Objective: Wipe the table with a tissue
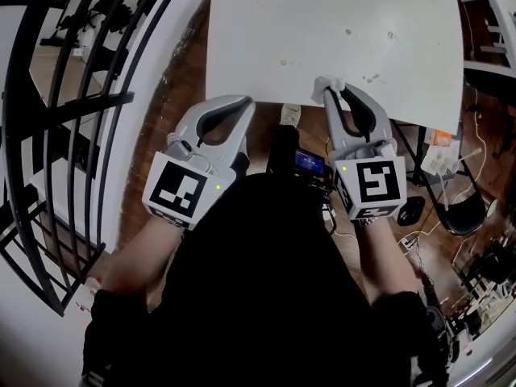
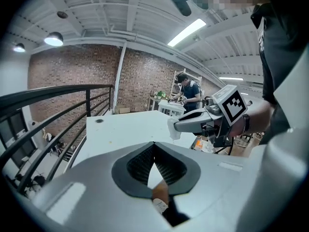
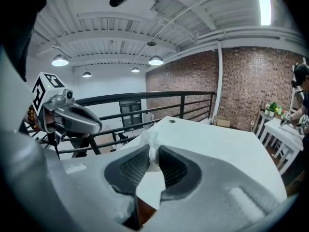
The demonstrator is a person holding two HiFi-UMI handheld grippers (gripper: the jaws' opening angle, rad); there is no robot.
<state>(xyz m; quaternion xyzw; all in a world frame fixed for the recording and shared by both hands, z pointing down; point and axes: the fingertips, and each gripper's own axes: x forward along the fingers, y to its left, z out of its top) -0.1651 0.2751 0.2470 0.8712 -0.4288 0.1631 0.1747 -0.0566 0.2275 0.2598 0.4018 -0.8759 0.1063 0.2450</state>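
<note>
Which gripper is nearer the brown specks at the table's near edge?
Right. The right gripper, clamping the tissue, is just beside the specks; the left gripper hangs farther left.

**A:** Where is the table [image 1: 322, 31]?
**B:** Straight ahead. The railing [image 1: 72, 95] runs along its left, and a rack [image 1: 488, 22] stands off its right side.
**A:** And the grippers?
**B:** Both are at the near edge, side by side and apart. The left gripper [image 1: 244, 103] is just before the edge, and the right gripper [image 1: 333, 95] is over it.
**A:** The tissue [image 1: 326, 85]?
**B:** It sits between the right gripper's jaws, at that near edge. Spots [image 1: 371, 77] lie on the table just right of it, with more farther back.
**A:** Anything behind?
**B:** A person [image 2: 188, 93] is beyond the far end, beside the rack.
</note>
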